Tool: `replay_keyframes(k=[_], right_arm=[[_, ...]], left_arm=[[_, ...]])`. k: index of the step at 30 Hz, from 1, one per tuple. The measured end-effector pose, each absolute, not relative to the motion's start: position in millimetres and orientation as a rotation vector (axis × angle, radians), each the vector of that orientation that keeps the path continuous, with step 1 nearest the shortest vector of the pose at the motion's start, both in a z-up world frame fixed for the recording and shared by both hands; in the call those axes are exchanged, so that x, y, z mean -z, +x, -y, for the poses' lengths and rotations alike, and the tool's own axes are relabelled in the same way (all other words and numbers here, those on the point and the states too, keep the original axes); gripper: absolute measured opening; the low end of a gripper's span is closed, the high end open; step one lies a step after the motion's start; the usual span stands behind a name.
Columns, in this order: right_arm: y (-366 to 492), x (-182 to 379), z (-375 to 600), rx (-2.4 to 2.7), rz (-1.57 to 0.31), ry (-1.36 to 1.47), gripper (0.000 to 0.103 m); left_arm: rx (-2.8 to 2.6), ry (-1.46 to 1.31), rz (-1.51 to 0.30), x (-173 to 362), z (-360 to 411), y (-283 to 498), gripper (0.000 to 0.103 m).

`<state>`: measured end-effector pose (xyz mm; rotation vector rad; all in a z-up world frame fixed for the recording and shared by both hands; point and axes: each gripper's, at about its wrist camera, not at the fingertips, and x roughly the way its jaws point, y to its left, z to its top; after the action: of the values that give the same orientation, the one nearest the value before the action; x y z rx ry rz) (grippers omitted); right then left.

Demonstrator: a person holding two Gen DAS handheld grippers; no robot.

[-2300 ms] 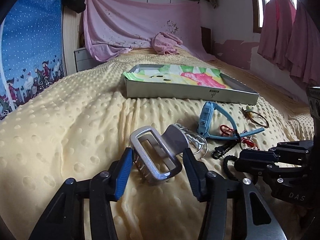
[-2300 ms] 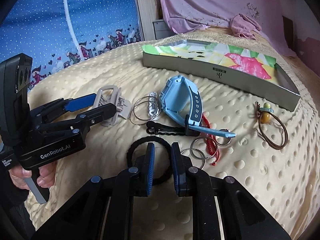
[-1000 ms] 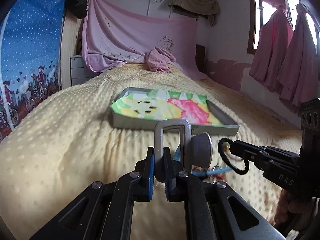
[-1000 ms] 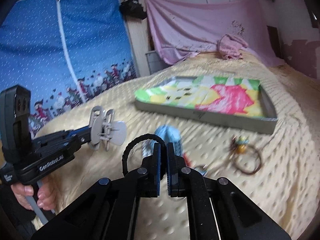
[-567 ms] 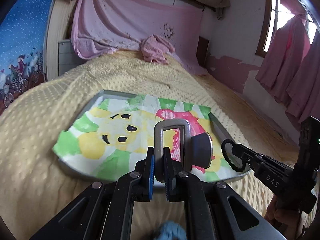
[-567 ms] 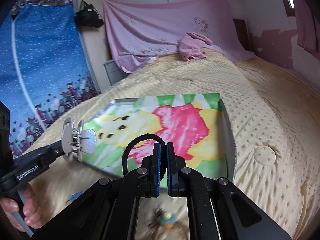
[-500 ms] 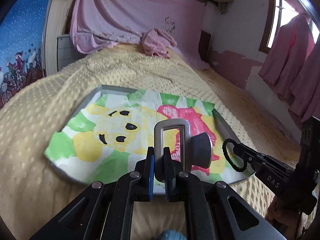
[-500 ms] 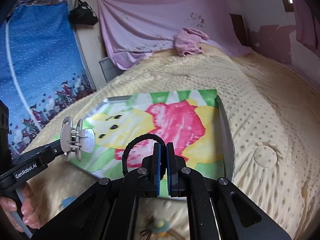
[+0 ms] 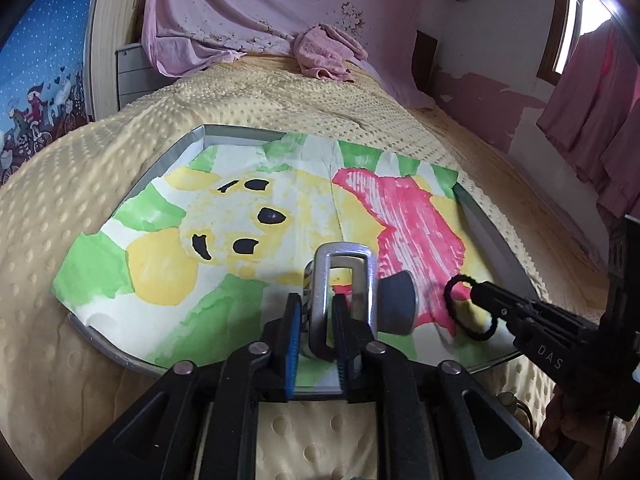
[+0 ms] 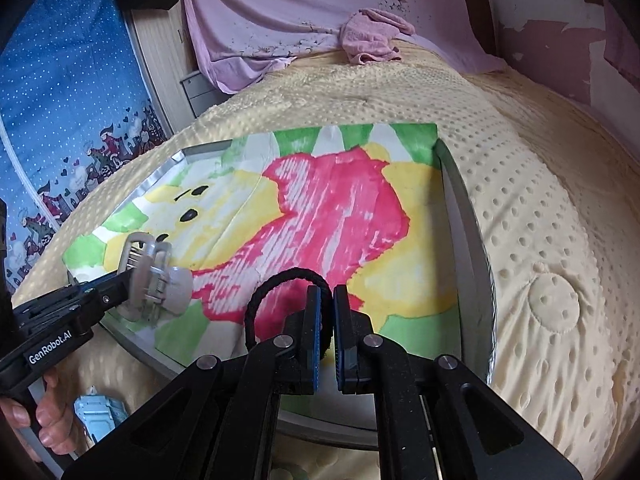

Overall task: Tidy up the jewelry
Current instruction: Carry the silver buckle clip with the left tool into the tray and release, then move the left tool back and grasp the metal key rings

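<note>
Jewelry tray [image 9: 120, 354]: we lower both tools, left tool [image 9: 316, 320] gripping the hair claw [image 9: 344, 280], right tool [image 10: 325, 320] the black band [image 10: 276, 284], then release apart.

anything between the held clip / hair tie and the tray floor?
Nothing visible. Left gripper holds the silver hair clip, right gripper the black hair tie, both over the tray; below is only its painted paper liner.

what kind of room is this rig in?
Most likely a lived-in bedroom: the work surface is a bed under a yellow dotted blanket, pink curtains hang at a window, and a pink sheet drapes the wall behind.
</note>
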<state>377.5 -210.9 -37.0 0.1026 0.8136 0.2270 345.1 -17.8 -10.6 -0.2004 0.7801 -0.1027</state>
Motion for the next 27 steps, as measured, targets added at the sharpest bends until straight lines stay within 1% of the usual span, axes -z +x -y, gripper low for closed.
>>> replay_keyframes(k=[1, 2, 4, 5, 6, 7, 8, 9, 10, 11, 13, 14, 16, 18, 21, 22, 24, 27], right_arm=[[376.9, 39.1, 211.7, -0.225, -0.815, 0.107, 0.007], [375.5, 39.6, 213.0, -0.226, -0.812, 0.109, 0.007], [370.0, 37.8, 216.3, -0.229, -0.795, 0.108, 0.007], [366.5, 36.0, 217.5, -0.228, -0.785, 0.106, 0.007], [362.1, 33.9, 218.3, -0.230, -0.770, 0.109, 0.009], [358.2, 31.7, 221.0, -0.229, -0.757, 0.114, 0.016], [353.5, 29.5, 222.7, -0.226, -0.739, 0.119, 0.021], [348.8, 27.0, 225.2, -0.222, -0.720, 0.124, 0.034], [340.5, 22.6, 228.0, -0.214, -0.686, 0.131, 0.045], [333.6, 19.0, 229.7, -0.211, -0.660, 0.133, 0.048], [319.3, 10.0, 233.4, -0.211, -0.616, 0.133, 0.051], [312.4, 6.7, 234.4, -0.207, -0.599, 0.133, 0.055], [294.6, -2.2, 238.8, -0.188, -0.548, 0.136, 0.077], [275.1, -10.5, 242.1, -0.174, -0.492, 0.139, 0.085], [251.7, -20.8, 245.2, -0.167, -0.439, 0.138, 0.088], [242.5, -24.0, 245.7, -0.167, -0.420, 0.138, 0.092], [221.0, -30.2, 246.3, -0.170, -0.375, 0.137, 0.097], [193.8, -36.2, 243.5, -0.168, -0.321, 0.113, 0.098]], left_arm=[[0.101, -0.200, -0.771, 9.8, 17.8, 342.8, 0.028], [0.085, -0.194, -0.762, 8.3, 17.9, 340.9, 0.034], [0.082, -0.192, -0.731, 4.4, 18.5, 334.4, 0.060], [0.077, -0.193, -0.718, 3.2, 17.1, 332.6, 0.064], [0.070, -0.195, -0.703, 1.6, 16.4, 329.6, 0.065], [0.070, -0.197, -0.690, 0.1, 15.8, 326.5, 0.065], [0.069, -0.202, -0.682, -1.4, 14.9, 323.0, 0.065], [0.066, -0.207, -0.676, -2.3, 14.1, 320.1, 0.066], [0.061, -0.214, -0.659, -4.4, 13.0, 313.8, 0.070], [0.061, -0.217, -0.642, -6.5, 11.5, 309.4, 0.074], [0.056, -0.215, -0.602, -12.0, 10.3, 298.7, 0.086], [0.053, -0.212, -0.577, -15.3, 9.7, 291.8, 0.089], [0.058, -0.209, -0.541, -21.2, 8.0, 278.6, 0.098], [0.051, -0.214, -0.507, -26.6, 5.6, 264.2, 0.103], [0.036, -0.205, -0.450, -31.8, 0.8, 241.0, 0.103], [0.029, -0.193, -0.430, -33.3, -0.1, 231.1, 0.103], [0.030, -0.183, -0.404, -34.2, -2.0, 216.2, 0.103], [0.032, -0.161, -0.363, -34.5, -3.3, 190.3, 0.103]])
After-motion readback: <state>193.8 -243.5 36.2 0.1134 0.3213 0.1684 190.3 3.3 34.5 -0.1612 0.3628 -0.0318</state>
